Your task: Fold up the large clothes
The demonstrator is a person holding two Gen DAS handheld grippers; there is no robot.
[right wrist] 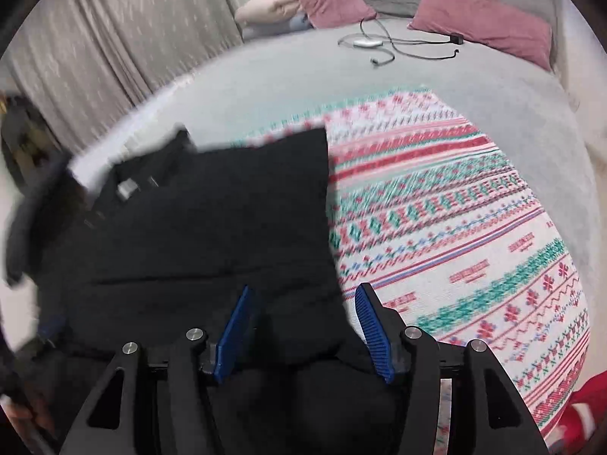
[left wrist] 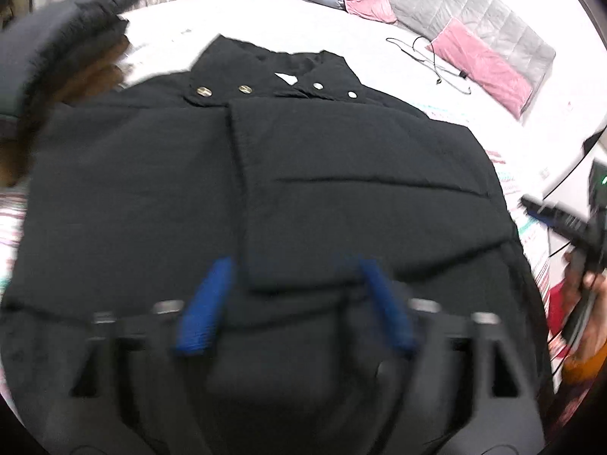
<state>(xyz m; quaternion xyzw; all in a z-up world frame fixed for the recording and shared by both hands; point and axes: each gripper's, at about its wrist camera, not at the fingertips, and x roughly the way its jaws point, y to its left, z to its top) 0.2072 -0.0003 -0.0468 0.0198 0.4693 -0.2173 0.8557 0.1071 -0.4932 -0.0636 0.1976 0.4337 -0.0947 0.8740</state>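
Jacket [left wrist: 265, 189]: black, quilted, four metal snaps, flat on patterned knit blanket [right wrist: 455, 227] | left gripper [left wrist: 292, 303]: spread wide, empty | right gripper [right wrist: 303, 326]: spread wide, empty, over hem

This is a home bedroom: a wide bed [right wrist: 265, 87] with a grey quilted headboard [left wrist: 474, 7], pink pillows [right wrist: 481, 22] along its far edge, a patterned knit blanket [right wrist: 455, 235] spread over it, and pale curtains [right wrist: 114, 49] behind.
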